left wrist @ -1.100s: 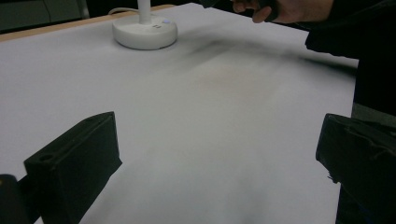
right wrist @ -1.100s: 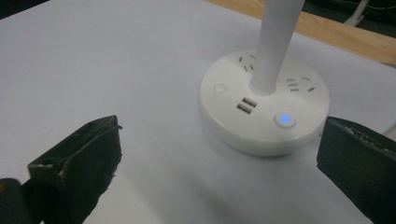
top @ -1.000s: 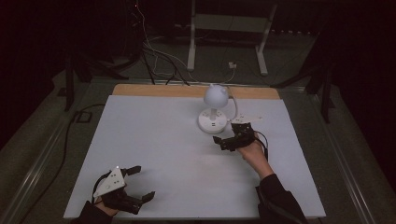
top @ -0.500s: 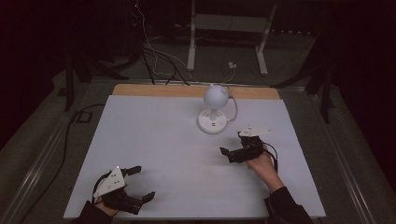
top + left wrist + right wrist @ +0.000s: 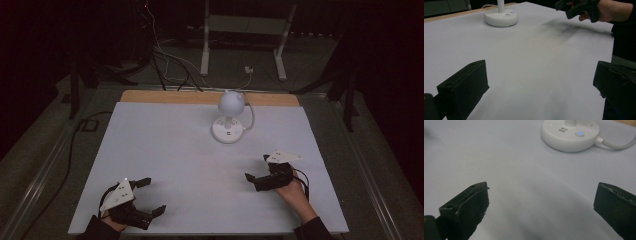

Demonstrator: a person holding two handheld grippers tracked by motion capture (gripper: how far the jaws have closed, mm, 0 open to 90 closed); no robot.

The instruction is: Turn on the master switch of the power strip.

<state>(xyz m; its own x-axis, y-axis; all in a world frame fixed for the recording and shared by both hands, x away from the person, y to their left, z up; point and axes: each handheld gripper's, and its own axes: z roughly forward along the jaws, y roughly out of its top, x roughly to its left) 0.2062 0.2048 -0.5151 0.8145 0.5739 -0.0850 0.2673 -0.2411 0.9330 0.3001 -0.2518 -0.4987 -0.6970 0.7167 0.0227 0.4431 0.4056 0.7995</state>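
A white desk lamp (image 5: 230, 116) with a globe head and a round base stands at the back middle of the white table top (image 5: 165, 145). Its base (image 5: 570, 133) carries a small blue light in the right gripper view. My right gripper (image 5: 256, 167) is open and empty, held low over the near right of the table, well short of the lamp. Open and empty too, my left gripper (image 5: 154, 196) rests at the near left corner. The left gripper view looks between its wide jaws at the lamp base (image 5: 501, 17) and the right gripper (image 5: 574, 6) farther off.
The lamp's white cable (image 5: 250, 117) runs off the back of the table, over a wooden strip (image 5: 165, 96). Behind the table are floor cables (image 5: 170, 60) and a metal stand (image 5: 245, 30). Dark floor surrounds the table.
My right gripper has pulled back from beside the lamp base toward the near right of the table, still open. The left gripper has stayed where it was.
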